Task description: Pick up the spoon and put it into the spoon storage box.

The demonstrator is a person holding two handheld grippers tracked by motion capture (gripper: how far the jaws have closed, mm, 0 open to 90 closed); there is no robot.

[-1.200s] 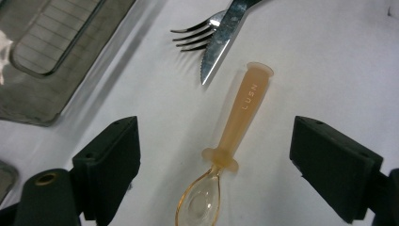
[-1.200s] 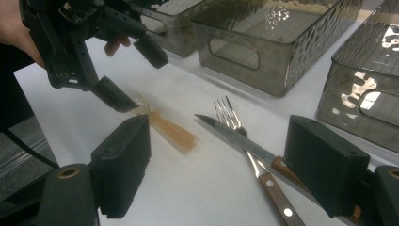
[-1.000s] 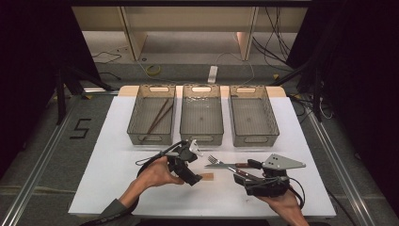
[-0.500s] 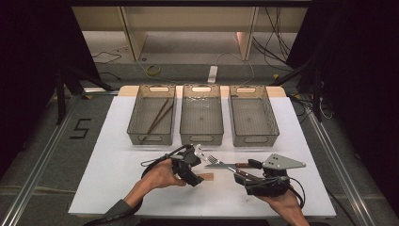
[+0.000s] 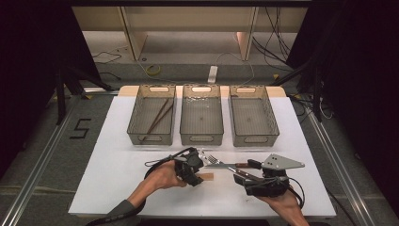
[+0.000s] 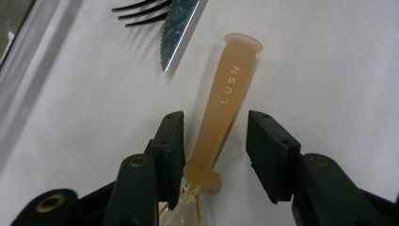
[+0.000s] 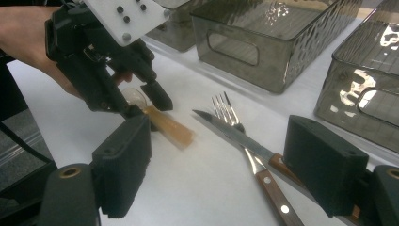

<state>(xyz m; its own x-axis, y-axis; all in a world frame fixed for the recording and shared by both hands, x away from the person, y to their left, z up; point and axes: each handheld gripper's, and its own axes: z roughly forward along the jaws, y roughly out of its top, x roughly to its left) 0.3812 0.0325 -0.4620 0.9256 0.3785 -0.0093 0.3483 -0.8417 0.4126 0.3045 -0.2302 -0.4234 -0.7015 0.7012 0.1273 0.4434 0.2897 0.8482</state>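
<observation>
An amber plastic spoon [image 6: 226, 101] lies on the white table, its handle marked LUSN. My left gripper [image 6: 214, 136] is open and straddles that handle near the clear bowl end, one jaw on each side. In the high view the left gripper [image 5: 194, 172] sits just left of the spoon handle [image 5: 206, 177]. A steak knife [image 7: 226, 129] and a fork [image 7: 226, 110] with wooden handles lie side by side just beyond. My right gripper [image 7: 226, 160] stands open above their handles with nothing between its jaws; it appears as the right gripper [image 5: 245, 170] in the high view.
Three grey bins stand in a row at the back: the left bin [image 5: 150, 138] holds brown chopsticks [image 5: 157, 117], while nothing shows in the middle bin [image 5: 201, 139] or the right bin [image 5: 253, 139]. White table surface spreads to either side of the hands.
My left gripper has slid a little to the right and nearer, down over the spoon handle. The right gripper has stayed where it was.
</observation>
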